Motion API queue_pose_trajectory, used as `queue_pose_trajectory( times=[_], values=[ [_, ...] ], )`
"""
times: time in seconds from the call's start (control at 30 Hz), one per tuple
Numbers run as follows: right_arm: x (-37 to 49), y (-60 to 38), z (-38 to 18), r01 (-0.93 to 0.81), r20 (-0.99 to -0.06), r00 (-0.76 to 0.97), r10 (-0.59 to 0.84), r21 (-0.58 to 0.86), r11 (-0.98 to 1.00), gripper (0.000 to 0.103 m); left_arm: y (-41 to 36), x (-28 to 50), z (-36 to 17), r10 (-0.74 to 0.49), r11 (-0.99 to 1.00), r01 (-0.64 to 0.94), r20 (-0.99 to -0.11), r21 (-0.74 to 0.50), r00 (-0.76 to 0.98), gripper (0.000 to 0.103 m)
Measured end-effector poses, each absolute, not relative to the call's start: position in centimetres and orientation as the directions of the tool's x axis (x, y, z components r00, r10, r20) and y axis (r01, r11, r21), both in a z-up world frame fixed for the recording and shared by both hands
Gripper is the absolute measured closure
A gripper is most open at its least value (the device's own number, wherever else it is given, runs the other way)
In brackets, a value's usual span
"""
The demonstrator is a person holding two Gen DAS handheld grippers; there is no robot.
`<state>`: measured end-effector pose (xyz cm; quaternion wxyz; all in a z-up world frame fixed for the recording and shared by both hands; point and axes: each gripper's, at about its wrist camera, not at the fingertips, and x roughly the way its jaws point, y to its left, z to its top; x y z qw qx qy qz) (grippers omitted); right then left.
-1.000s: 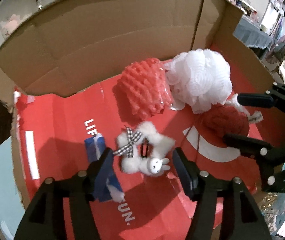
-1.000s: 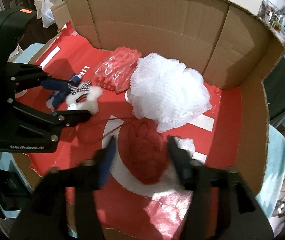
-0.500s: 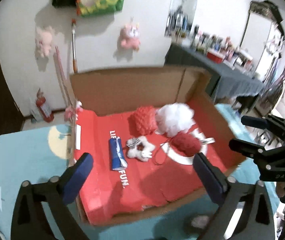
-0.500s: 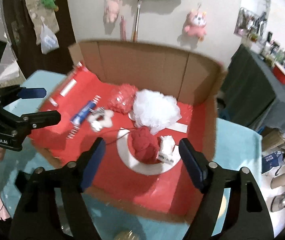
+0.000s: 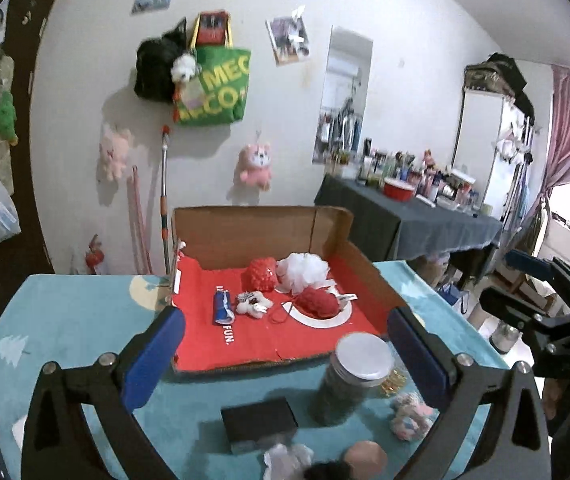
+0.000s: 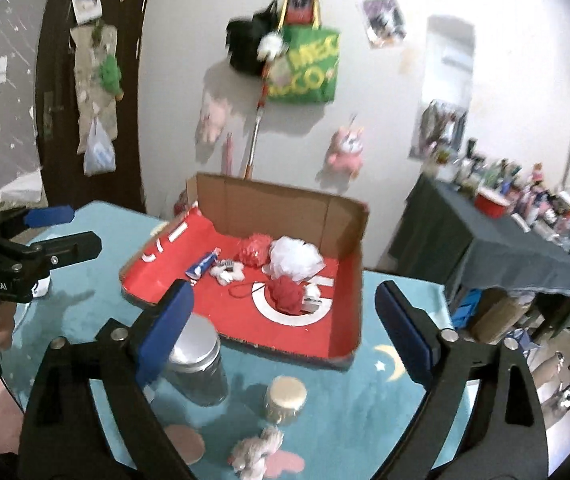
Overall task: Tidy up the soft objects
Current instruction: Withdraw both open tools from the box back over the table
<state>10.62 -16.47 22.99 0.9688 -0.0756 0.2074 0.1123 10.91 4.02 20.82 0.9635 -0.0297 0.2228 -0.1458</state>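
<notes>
While the cardboard box [image 5: 337, 236] stood on the teal table [image 5: 65, 320], a red yarn ball [image 5: 317, 303], a white mesh pouf [image 5: 303, 272], a red mesh sponge [image 5: 263, 274] and a small plush rabbit [image 5: 253, 304] were seen inside it. The left gripper [image 5: 285, 356] was held fully spread and empty; the right gripper [image 6: 285, 328] was opening, nothing between its jaws.

The left gripper [image 5: 285, 344] stood wide open and empty, while the right gripper [image 6: 285, 320] was opening, nothing between its jaws.
</notes>
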Motion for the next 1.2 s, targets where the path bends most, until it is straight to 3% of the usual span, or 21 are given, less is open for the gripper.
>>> queue_pose_trajectory(
  times=[0.23,0.47,0.93,1.2],
  values=[
    [4.5,-16.5,21.2,-0.185,-0.33,0.934,0.14,-0.109,0.977,0.004,3.2,5.2,18.5,-0.272,0.962,0.246,-0.355,-0.116,0.895,0.0],
    [1.7,-16.8,17.3,-0.113,-0.32,0.944,0.074,-0.103,0.988,0.004,2.2,3.2,14.3,-0.208,0.978,0.188,-0.374,-0.091,0.904,0.0],
    [2.5,-18.2,8.3,-0.089,-0.493,0.866,0.081,0.008,0.996,0.004,1.0,3.9,6.9,-0.184,0.983,0.153,-0.523,-0.101,0.832,0.0],
    [2.7,-18.4,5.7,-0.064,-0.527,0.849,0.045,-0.018,0.998,0.004,-0.3,4.2,4.6,-0.158,0.987,0.153,-0.579,-0.059,0.8,0.0]
  ],
)
